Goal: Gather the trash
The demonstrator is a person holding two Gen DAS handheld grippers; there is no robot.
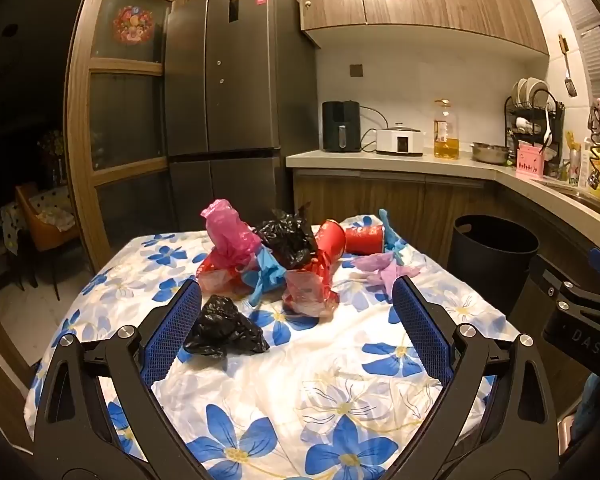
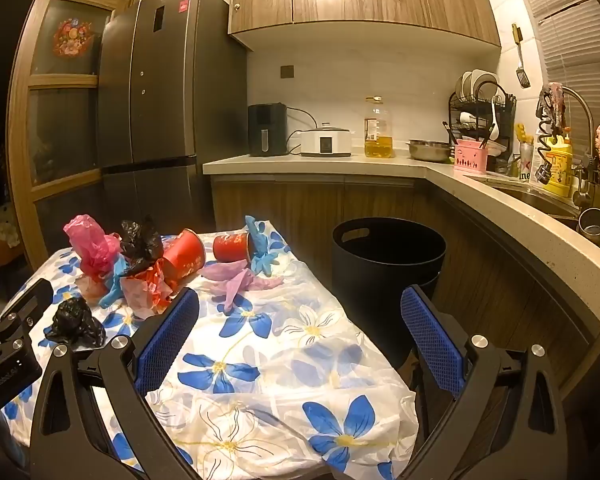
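Black crumpled bag (image 1: 224, 330) is lying just ahead of the left hand-held gripper (image 1: 296, 300), near its left finger. Both the left and the right hand-held gripper (image 2: 300, 312) are hanging spread and empty over the surface (image 2: 284, 360). Judgement: first pick not yet begun. Bin (image 2: 388, 256) is waiting ahead-right of the right one.

The left camera sits low over the near end of the table (image 1: 332, 364) and looks straight down its length toward the fridge (image 1: 236, 80). The right camera sits just beside it, more to the right, and faces the black bin (image 2: 388, 256) and the counter (image 2: 500, 200). Both see the same trash pile (image 1: 276, 256), close up, and the same kitchen wall.
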